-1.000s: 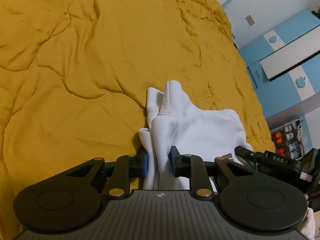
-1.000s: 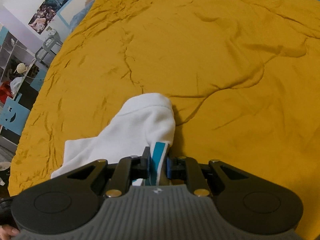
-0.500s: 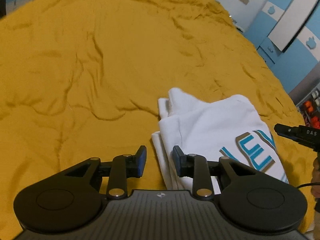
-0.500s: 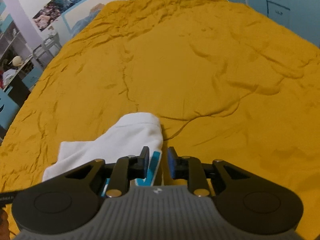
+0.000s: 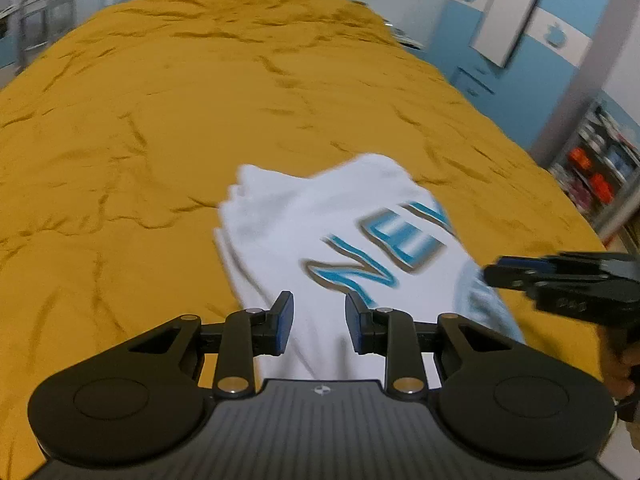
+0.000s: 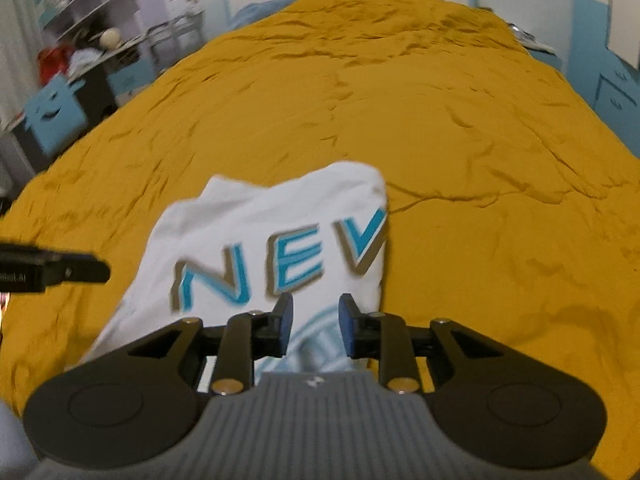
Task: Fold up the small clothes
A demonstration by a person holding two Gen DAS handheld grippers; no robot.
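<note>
A small white shirt [image 5: 320,220] with blue letters lies folded on the mustard bedspread [image 5: 140,120]. My left gripper [image 5: 319,322] hovers over the shirt's near left edge, open, with nothing pinched between its blue pads. In the right wrist view the same shirt [image 6: 260,220] shows its lettering, and my right gripper [image 6: 316,326] stands above its near right corner, jaws still opening and free of the cloth. The right gripper's fingertips [image 5: 516,270] poke in from the right of the left wrist view; the left gripper's fingertips [image 6: 76,270] poke in from the left of the right wrist view.
The mustard bedspread [image 6: 480,140] stretches wide around the shirt. Blue and white cupboards [image 5: 520,32] stand past the bed's right side. Shelves with a blue box [image 6: 56,116] line the left. A person's hand [image 5: 616,364] grips the right tool.
Both grippers let go of the shirt's near edge, opened, and drew back and up. The shirt dropped flat, showing its blue letters. Both views rolled level.
</note>
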